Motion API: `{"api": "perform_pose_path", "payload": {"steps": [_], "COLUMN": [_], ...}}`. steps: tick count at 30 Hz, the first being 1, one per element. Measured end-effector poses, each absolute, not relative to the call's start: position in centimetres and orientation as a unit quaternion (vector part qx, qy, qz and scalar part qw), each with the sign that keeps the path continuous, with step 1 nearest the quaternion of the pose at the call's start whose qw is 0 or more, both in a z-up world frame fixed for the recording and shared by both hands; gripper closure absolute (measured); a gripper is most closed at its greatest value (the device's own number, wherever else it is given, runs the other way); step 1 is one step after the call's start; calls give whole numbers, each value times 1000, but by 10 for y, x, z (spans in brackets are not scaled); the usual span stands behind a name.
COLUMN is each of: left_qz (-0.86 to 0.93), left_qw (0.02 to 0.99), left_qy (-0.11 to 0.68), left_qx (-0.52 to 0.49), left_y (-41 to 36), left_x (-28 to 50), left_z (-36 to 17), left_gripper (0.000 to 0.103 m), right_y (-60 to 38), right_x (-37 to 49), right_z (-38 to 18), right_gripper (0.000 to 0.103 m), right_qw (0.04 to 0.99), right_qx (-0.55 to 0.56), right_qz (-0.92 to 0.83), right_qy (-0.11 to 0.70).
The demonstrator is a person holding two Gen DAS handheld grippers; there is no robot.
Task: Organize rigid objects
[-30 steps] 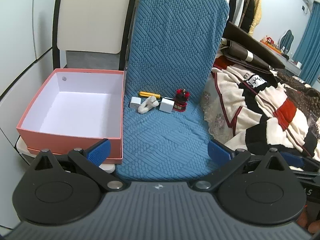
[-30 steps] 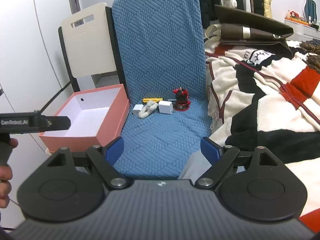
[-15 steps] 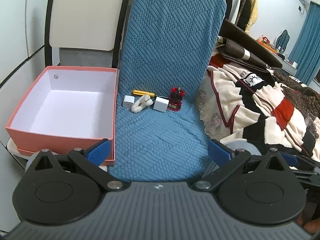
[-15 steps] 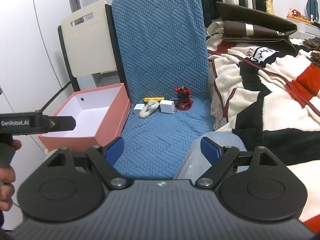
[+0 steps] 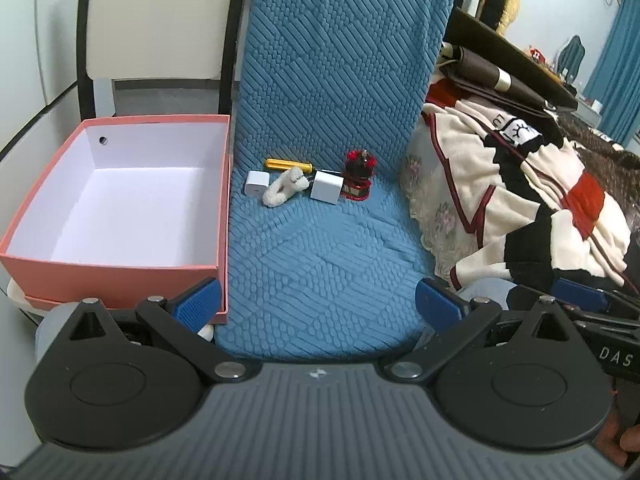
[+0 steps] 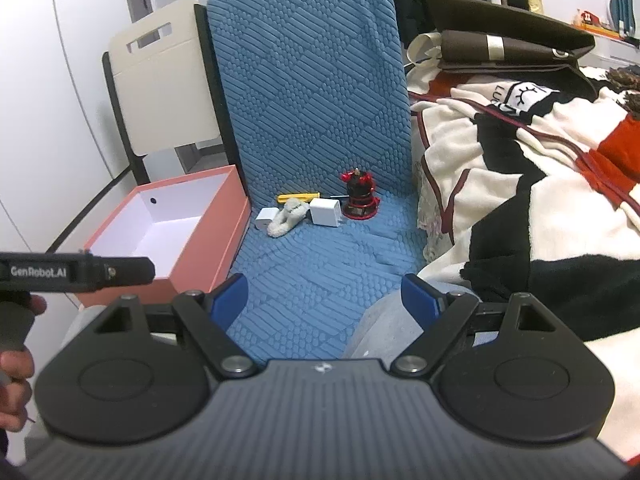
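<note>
Both grippers — left gripper (image 5: 318, 298) and right gripper (image 6: 326, 292) — hang wide open and empty; next, likely reaching the white charger (image 5: 327, 191) for the pink box (image 5: 116, 270).

Both grippers seem to have edged nearer the blue chair (image 5: 320, 248).

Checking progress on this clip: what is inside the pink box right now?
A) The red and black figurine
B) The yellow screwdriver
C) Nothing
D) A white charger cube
C: the pink box shows only its bare white interior, while the yellow screwdriver, both white charger cubes and the red and black figurine sit on the blue chair seat.
</note>
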State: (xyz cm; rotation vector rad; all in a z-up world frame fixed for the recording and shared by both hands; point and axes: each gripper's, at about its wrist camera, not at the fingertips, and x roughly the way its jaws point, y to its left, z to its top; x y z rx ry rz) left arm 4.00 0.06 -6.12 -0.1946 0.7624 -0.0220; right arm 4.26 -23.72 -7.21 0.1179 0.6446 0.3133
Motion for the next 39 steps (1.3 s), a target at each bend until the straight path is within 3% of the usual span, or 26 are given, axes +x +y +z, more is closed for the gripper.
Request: {"api": "perform_pose_path", "payload": {"steps": [39], "left_qz": [-46], "left_qw": [913], "left_qy": [399], "left_qx": [-71], "left_y": [20], "left_x": [255], "left_z": [-161], "left_gripper": [0], "right_y": [-204], "right_x": [186], "right_z": [-168], "right_gripper": [18], "right_qw": [935], "right_qx": [55], "right_qz": [148], "right_qy": [319]}}
